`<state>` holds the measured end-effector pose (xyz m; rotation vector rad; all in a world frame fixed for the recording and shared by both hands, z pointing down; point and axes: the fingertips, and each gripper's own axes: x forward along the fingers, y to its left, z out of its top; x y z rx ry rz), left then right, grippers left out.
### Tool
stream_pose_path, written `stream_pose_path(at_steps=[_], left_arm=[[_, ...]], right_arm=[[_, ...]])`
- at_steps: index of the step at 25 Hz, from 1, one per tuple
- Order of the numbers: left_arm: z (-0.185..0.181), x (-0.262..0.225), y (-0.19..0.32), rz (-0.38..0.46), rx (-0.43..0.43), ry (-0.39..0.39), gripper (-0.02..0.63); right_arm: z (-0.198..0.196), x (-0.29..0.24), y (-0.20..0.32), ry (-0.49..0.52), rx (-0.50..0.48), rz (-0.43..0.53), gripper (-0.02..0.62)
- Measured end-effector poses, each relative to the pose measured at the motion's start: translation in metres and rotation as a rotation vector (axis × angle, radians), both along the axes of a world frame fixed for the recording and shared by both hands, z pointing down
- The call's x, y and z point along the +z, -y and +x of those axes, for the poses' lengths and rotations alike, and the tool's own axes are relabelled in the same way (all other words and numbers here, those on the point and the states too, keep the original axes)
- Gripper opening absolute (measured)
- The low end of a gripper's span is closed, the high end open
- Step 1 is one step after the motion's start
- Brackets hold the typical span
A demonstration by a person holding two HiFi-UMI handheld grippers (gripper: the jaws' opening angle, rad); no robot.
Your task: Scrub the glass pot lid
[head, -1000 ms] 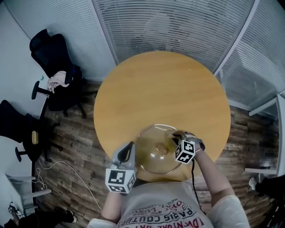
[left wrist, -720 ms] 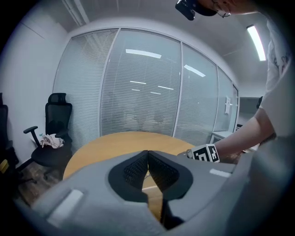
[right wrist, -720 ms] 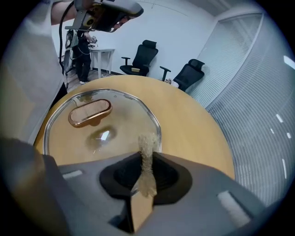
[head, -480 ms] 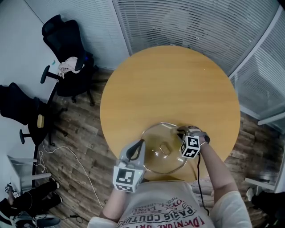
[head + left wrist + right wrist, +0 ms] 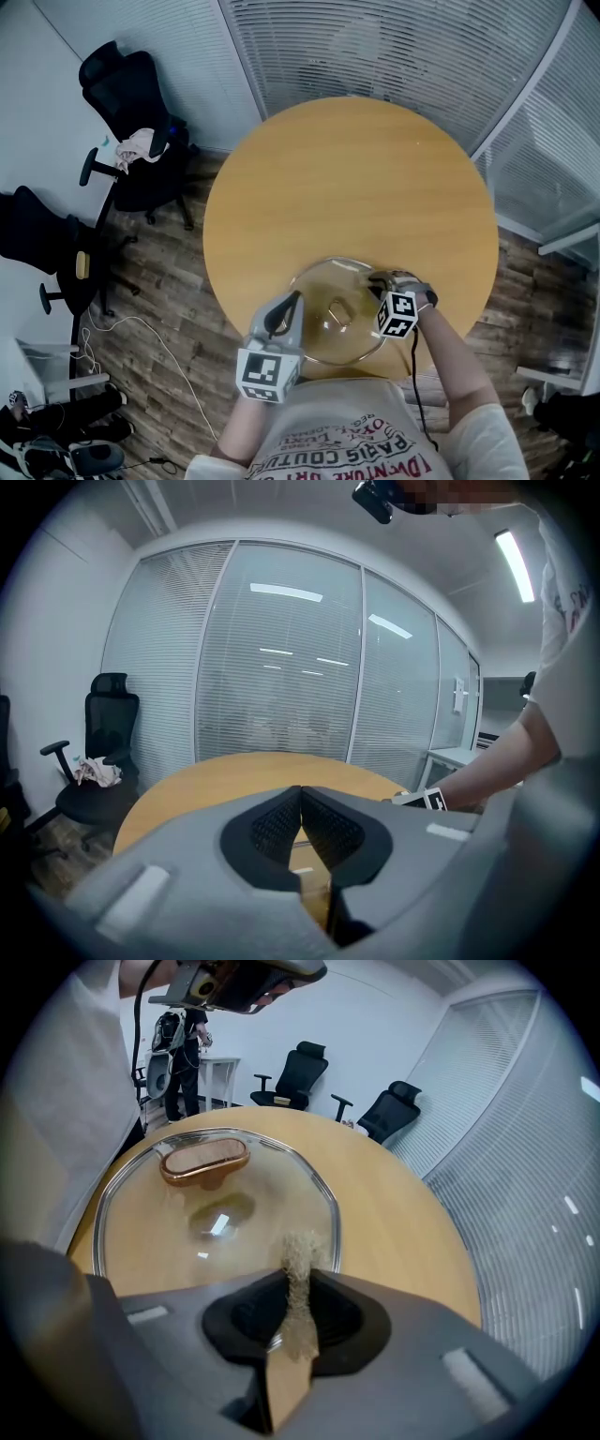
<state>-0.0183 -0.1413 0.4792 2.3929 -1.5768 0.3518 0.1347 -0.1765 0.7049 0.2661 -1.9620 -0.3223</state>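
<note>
Glass lid (image 5: 336, 314), where does it lie?

It lies flat on the round wooden table (image 5: 347, 178), near the edge closest to the person, with its bronze-coloured handle (image 5: 204, 1160) on top.

And the claws?

The right gripper (image 5: 300, 1283) has its jaws clamped on a tan, fibrous scrub pad (image 5: 301, 1251). The pad's tuft pokes out past the tips, just over the lid's metal rim on the right side. The left gripper (image 5: 301, 794) has its pads pressed together at the tips with nothing visible between them. From the head view it sits at the lid's left rim, but whether it touches the rim cannot be told.

How should the person scrub well?

Probably by tilting the right gripper so the tuft meets the glass rather than the jaw plastic, then working in small overlapping circles from the rim toward the handle. The lid looks free to slide on smooth wood, so the left gripper would do best braced against the far rim. Pressure should be moderate, as glass near a table edge could skid off.

What is the count?

There is one lid, one handle, one scrub pad, two grippers and one table. Two black office chairs (image 5: 131, 103) stand beside it, and one of them carries a crumpled cloth (image 5: 134, 143).
</note>
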Motion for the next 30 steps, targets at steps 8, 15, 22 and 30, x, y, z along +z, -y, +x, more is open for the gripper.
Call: stream_pose_path(at_steps=[8, 15, 22, 30], left_arm=[[0.009, -0.002, -0.002, -0.007, 0.059, -0.002, 0.008], [0.009, -0.007, 0.000, -0.009, 0.102, -0.023, 0.008], [0.012, -0.006, -0.004, -0.019, 0.161, -0.035, 0.008], [0.012, -0.004, -0.014, -0.026, 0.239, -0.039, 0.008]], right_arm=[[0.018, -0.001, -0.022, 0.006, 0.077, -0.001, 0.064], [0.027, -0.001, -0.036, 0.000, 0.176, -0.003, 0.064], [0.034, -0.003, -0.050, 0.004, 0.339, -0.059, 0.064], [0.039, -0.003, -0.073, 0.007, 0.500, -0.092, 0.064]])
